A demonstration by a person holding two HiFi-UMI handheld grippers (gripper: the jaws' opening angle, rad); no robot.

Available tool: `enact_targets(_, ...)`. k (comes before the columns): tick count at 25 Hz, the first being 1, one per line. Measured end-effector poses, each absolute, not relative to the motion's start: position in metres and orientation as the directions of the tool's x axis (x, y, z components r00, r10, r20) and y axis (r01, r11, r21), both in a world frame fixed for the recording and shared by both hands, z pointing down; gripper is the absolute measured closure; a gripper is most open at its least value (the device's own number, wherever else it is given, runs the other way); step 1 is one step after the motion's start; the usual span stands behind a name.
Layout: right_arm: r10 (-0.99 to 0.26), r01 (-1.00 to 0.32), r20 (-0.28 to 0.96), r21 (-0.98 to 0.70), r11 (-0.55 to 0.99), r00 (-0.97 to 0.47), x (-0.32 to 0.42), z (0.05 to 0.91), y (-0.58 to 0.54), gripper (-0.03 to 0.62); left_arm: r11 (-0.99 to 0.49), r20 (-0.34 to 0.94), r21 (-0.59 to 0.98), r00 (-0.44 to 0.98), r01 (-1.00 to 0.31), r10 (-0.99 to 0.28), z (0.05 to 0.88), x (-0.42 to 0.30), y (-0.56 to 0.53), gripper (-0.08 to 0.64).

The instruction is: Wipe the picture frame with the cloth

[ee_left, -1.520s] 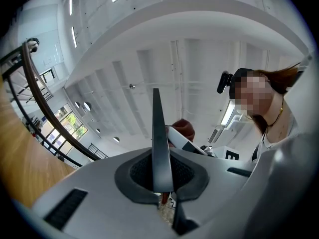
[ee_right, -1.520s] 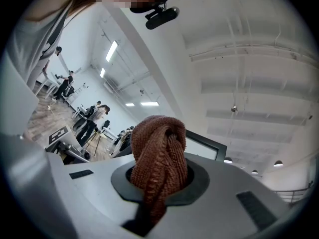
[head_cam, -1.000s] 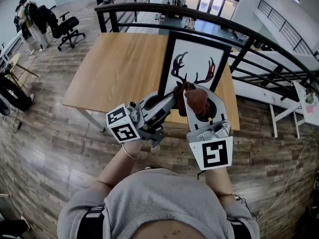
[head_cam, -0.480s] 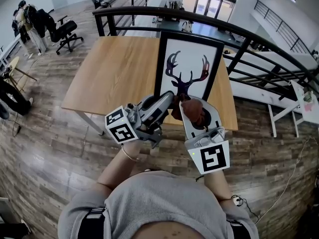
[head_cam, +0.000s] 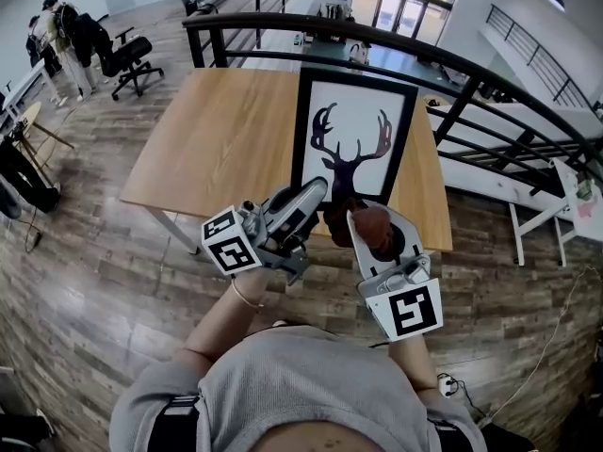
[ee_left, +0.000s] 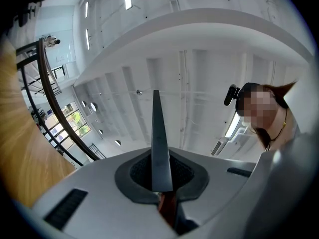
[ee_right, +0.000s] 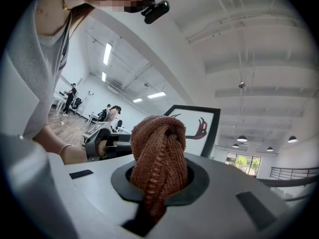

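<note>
Lower centre-left, left gripper [head_cam: 311,194] pinches narrow on the picture frame [head_cam: 353,125] at its bottom edge, holding it up on the table [head_cam: 226,130]. Just right, right gripper [head_cam: 372,226] clamps the bunched brown cloth [ee_right: 158,143] near the frame's lower edge. Likely mid-wipe; next needs cloth pressed onto the frame (no containers visible).

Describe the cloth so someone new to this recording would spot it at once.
Find the black-framed stag picture upright over the wooden table. At its lower edge, the right gripper is shut on a bunched rust-brown knitted cloth, the only soft brown thing amid grey plastic.
</note>
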State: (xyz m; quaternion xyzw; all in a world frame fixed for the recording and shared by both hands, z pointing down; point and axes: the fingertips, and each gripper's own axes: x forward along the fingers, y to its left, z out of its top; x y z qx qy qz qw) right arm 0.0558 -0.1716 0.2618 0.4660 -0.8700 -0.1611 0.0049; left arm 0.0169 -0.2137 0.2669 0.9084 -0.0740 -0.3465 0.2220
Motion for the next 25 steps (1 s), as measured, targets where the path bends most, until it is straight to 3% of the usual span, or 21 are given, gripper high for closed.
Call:
enact_targets(5,-0.813,-0.820,-0.223,0.362,0.443,-0.537,0.084,0.214,-0.158,0.546,-0.898,-0.590,0.440,0.756,0.005,-0.285,0.262,0.017,-0.210,0.540)
enact_targets(14,-0.750,-0.861,-0.475,0.445,0.247,-0.460,0.099,0.094,-0.175,0.546,-0.912,-0.572,0.410,0.781,0.011,-0.248,0.259,0.015,-0.208,0.540)
enact_targets(20,-0.810,-0.860,-0.457,0.499,0.108,-0.367,0.112,0.101,-0.220,0.546,-0.916,-0.593,0.398,0.775,0.046,-0.219,0.255,0.013,-0.207,0.540)
enact_targets(25,-0.828,-0.863,-0.421,0.486,0.140,-0.371,0.114,0.120,-0.227,0.546,-0.917,-0.607,0.395,0.766,0.058,-0.214,0.254,0.014,-0.205,0.540)
